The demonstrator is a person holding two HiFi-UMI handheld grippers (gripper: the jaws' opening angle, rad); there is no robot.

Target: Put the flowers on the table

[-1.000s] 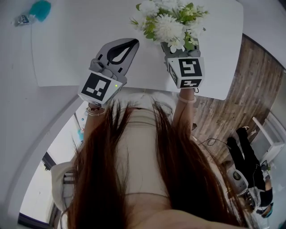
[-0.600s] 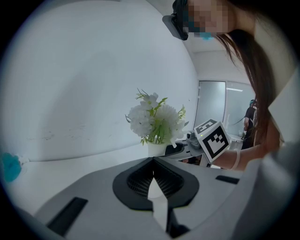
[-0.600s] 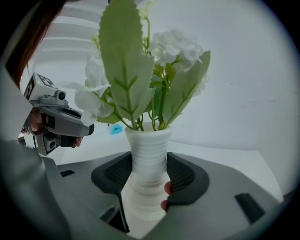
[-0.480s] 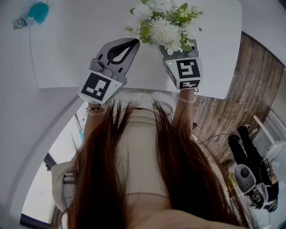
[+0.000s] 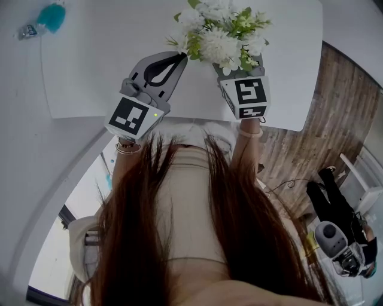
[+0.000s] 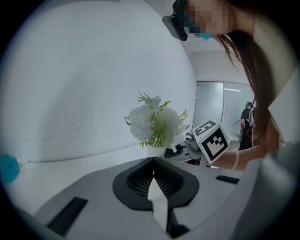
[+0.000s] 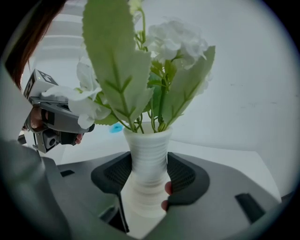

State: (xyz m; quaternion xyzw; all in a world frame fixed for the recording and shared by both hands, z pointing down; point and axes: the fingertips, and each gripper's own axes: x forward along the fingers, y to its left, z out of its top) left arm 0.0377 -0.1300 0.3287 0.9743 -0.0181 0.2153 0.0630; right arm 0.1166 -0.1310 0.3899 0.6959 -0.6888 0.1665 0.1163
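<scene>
A bunch of white flowers (image 5: 220, 34) with green leaves stands in a white ribbed vase (image 7: 149, 171). My right gripper (image 7: 148, 176) is shut on the vase, one black pad on each side of its waist. In the head view the right gripper (image 5: 239, 67) holds the flowers over the white table (image 5: 96, 66), near its front right part. I cannot tell whether the vase base touches the table. The left gripper (image 5: 178, 57) hovers just left of the flowers, jaws shut on nothing. From the left gripper view the flowers (image 6: 157, 123) and vase (image 6: 156, 150) show beyond the shut tips (image 6: 153, 160).
A teal object (image 5: 52, 13) lies at the table's far left corner. The table's near edge (image 5: 179, 118) runs just below both grippers. Right of the table is wooden floor (image 5: 344, 113), where a person in black (image 5: 332, 206) stands amid some equipment.
The right gripper has carried the flowers slightly left and farther over the table. The left gripper has stayed in place.
</scene>
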